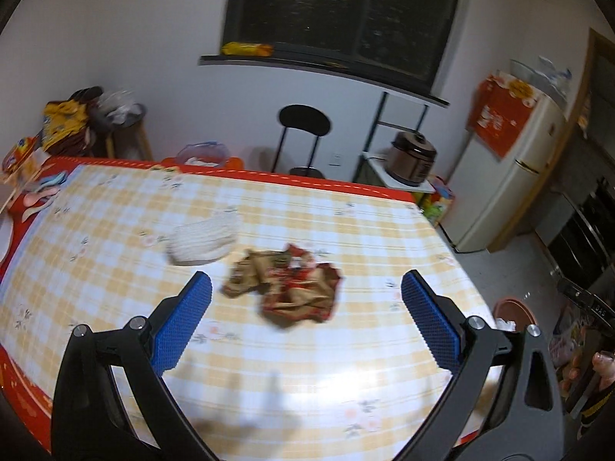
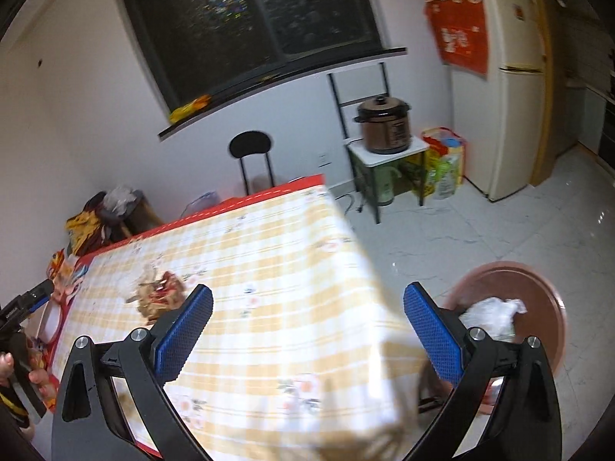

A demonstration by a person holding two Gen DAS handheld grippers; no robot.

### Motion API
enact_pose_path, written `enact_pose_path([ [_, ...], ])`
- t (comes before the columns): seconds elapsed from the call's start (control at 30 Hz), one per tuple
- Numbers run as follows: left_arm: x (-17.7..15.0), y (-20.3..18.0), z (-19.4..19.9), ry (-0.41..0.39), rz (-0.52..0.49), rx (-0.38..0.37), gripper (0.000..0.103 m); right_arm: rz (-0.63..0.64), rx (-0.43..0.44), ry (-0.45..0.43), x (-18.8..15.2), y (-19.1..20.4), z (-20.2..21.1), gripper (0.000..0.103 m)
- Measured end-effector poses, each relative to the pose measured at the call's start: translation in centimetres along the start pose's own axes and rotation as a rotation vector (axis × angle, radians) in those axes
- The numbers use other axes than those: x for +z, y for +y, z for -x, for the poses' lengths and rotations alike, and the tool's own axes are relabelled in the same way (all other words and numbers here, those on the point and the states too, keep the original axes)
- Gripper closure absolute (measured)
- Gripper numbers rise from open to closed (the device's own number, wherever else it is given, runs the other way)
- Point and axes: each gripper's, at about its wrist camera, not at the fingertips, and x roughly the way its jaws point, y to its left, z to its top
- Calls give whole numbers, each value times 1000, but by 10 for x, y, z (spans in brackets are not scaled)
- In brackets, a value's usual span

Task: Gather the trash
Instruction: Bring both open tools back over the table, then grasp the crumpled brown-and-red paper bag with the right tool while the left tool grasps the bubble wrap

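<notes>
A crumpled red and brown wrapper [image 1: 286, 284] lies on the checked tablecloth, just ahead of my left gripper [image 1: 305, 292], which is open with nothing between its blue pads. Beside it to the left lies a crumpled white tissue [image 1: 203, 239]. My right gripper [image 2: 307, 303] is open over the table's right corner, with nothing in it. The same wrapper [image 2: 159, 294] shows far left of it. A brown round bin [image 2: 538, 307] stands on the floor beside the table with white trash [image 2: 494, 313] inside.
The table [image 1: 346, 345] has a red border and yellow checked cloth. Clutter sits at its left edge [image 1: 27, 176]. A black stool [image 1: 303, 130], a cooker on a small stand [image 2: 384, 126] and a fridge [image 2: 503, 115] line the wall. The other hand-held gripper [image 2: 23, 307] shows at left.
</notes>
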Motion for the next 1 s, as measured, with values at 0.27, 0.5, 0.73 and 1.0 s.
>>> enact_pose_path([
  [0.27, 9, 104, -7, 12, 50, 20, 6, 75, 18, 57, -5, 103, -41, 5],
  [0.5, 11, 187, -39, 46, 96, 22, 6, 184, 10, 144, -21, 187, -100, 5],
  [0.73, 3, 231, -80, 97, 126, 2, 6, 492, 58, 281, -39, 279, -186, 5],
  [1.0, 0, 241, -125, 143, 114, -50, 6, 773, 69, 462, -56, 335, -279, 5],
])
